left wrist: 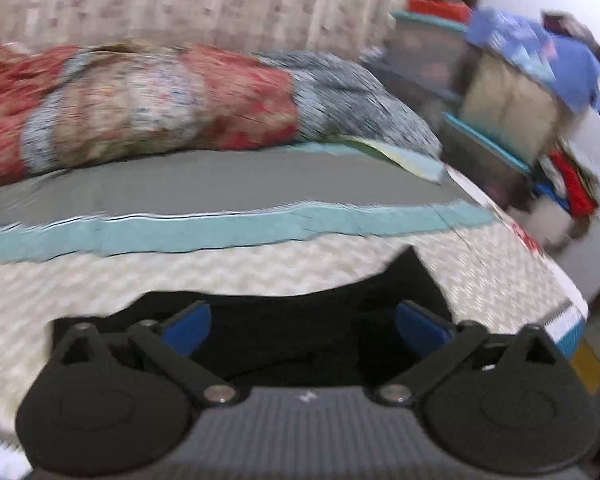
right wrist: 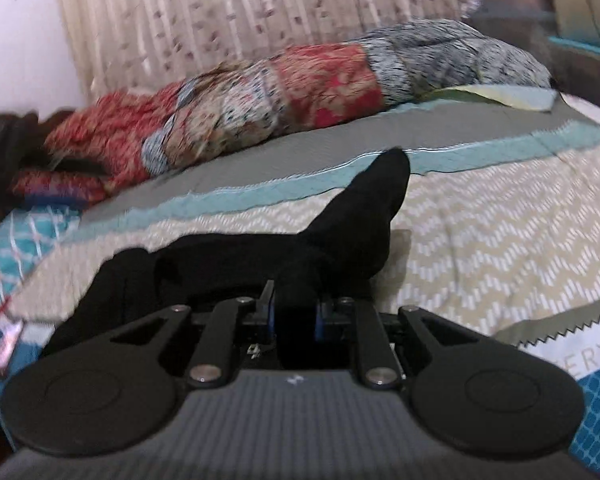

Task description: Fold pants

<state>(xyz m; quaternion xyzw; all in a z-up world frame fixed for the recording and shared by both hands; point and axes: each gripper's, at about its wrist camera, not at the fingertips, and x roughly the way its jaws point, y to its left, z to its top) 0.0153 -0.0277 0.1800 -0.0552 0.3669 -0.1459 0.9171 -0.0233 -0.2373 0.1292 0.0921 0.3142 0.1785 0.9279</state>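
The black pants (left wrist: 300,312) lie on the patterned bedspread (left wrist: 180,268), seen just beyond my fingers in the left wrist view. My left gripper (left wrist: 302,326) hovers above them with its blue pads (left wrist: 190,326) spread wide and nothing pressed between them. In the right wrist view the black pants (right wrist: 340,232) rise as a bunched fold toward the upper right. My right gripper (right wrist: 294,316) is shut on that black cloth, which fills the narrow gap between its blue pads (right wrist: 270,314). Both views are blurred by motion.
A rolled red, beige and grey blanket (left wrist: 172,100) lies across the far side of the bed, before a floral curtain (left wrist: 200,4). Stacked bins and cloth piles (left wrist: 512,92) stand at the right. The bed's right edge (left wrist: 572,320) drops to the floor.
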